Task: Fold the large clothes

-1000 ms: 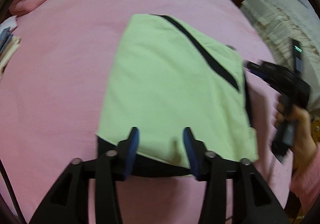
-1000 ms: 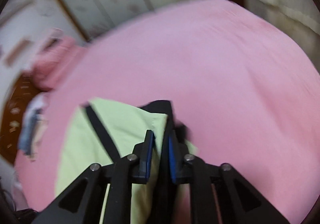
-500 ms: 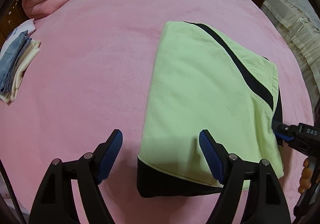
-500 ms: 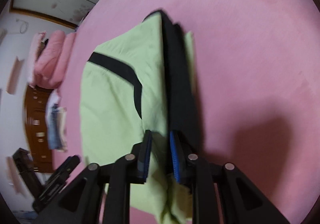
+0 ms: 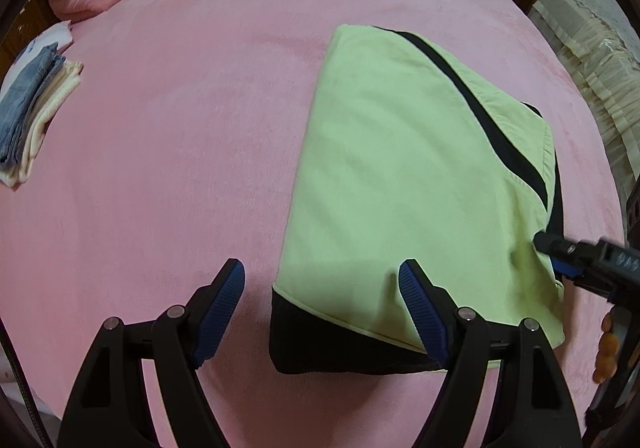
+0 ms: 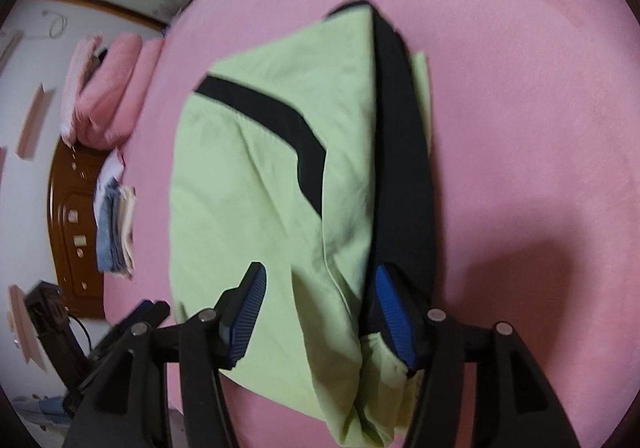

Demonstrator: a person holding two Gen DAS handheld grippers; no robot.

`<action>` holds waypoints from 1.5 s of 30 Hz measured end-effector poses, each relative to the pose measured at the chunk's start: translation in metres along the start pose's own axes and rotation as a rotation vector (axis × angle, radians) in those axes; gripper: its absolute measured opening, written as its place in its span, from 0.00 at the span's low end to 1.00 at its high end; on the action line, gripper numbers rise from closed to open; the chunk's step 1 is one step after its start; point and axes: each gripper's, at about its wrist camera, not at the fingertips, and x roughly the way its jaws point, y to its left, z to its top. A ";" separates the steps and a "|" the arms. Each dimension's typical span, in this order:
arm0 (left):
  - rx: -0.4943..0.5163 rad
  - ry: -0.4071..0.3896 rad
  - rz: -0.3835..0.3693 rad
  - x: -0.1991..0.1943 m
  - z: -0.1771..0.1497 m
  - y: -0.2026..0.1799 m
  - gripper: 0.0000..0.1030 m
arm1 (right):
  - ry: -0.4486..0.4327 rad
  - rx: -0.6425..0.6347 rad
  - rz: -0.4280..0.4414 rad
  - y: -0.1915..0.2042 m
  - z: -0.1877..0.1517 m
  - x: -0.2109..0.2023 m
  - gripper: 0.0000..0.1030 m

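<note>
On the pink bed (image 5: pixel 200 127) lies the folded green garment (image 5: pixel 400 167); left gripper (image 5: pixel 322 312) spread wide, empty; right gripper (image 6: pixel 320 312) opening, cloth between, seemingly unpinched.

Folded green garment (image 5: pixel 404 175) on pink bed (image 5: pixel 180 135), left tongs (image 5: pixel 322 296) apart, perhaps untouching

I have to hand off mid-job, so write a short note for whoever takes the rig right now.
Left claw: open, holding nothing, poised over the near corner of the green and black garment.
Right claw: jaws opening, the garment's bunched edge between them but no longer pinched.
Garment: folded into a rectangle, lying flat on the pink bed cover.
A stack of folded clothes sits at the bed's far edge.
Done: the fold is laid down.
Left: probably tidy the bunched edge, then another fold or move it to the stack.
</note>
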 end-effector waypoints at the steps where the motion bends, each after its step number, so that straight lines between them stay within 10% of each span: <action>1: -0.010 0.001 -0.001 0.000 -0.001 -0.001 0.76 | 0.009 -0.016 -0.005 0.003 -0.001 0.005 0.14; 2: -0.019 0.001 -0.007 0.000 -0.001 -0.001 0.76 | 0.005 -0.029 -0.028 0.003 -0.002 0.006 0.03; 8: 0.005 0.009 -0.038 -0.002 0.005 -0.010 0.76 | -0.177 0.004 -0.004 -0.008 -0.021 -0.034 0.01; 15: 0.104 0.076 0.021 0.013 0.003 -0.030 0.76 | -0.193 0.142 -0.094 -0.043 -0.043 -0.038 0.03; 22: 0.094 0.008 0.025 -0.004 -0.001 -0.030 0.76 | -0.318 -0.039 -0.356 0.007 -0.047 -0.061 0.14; 26: 0.076 -0.007 -0.089 -0.013 -0.004 -0.028 0.74 | -0.400 -0.121 -0.267 0.032 -0.059 -0.075 0.14; 30: 0.088 0.096 -0.187 0.004 -0.014 -0.039 0.20 | -0.216 -0.038 0.054 0.037 -0.061 -0.034 0.00; 33: 0.135 0.133 -0.181 0.016 -0.023 -0.045 0.15 | -0.060 0.109 0.152 0.030 -0.065 0.009 0.00; 45: -0.034 0.220 -0.319 0.037 -0.028 0.003 0.01 | -0.211 0.147 -0.169 -0.030 -0.071 -0.043 0.00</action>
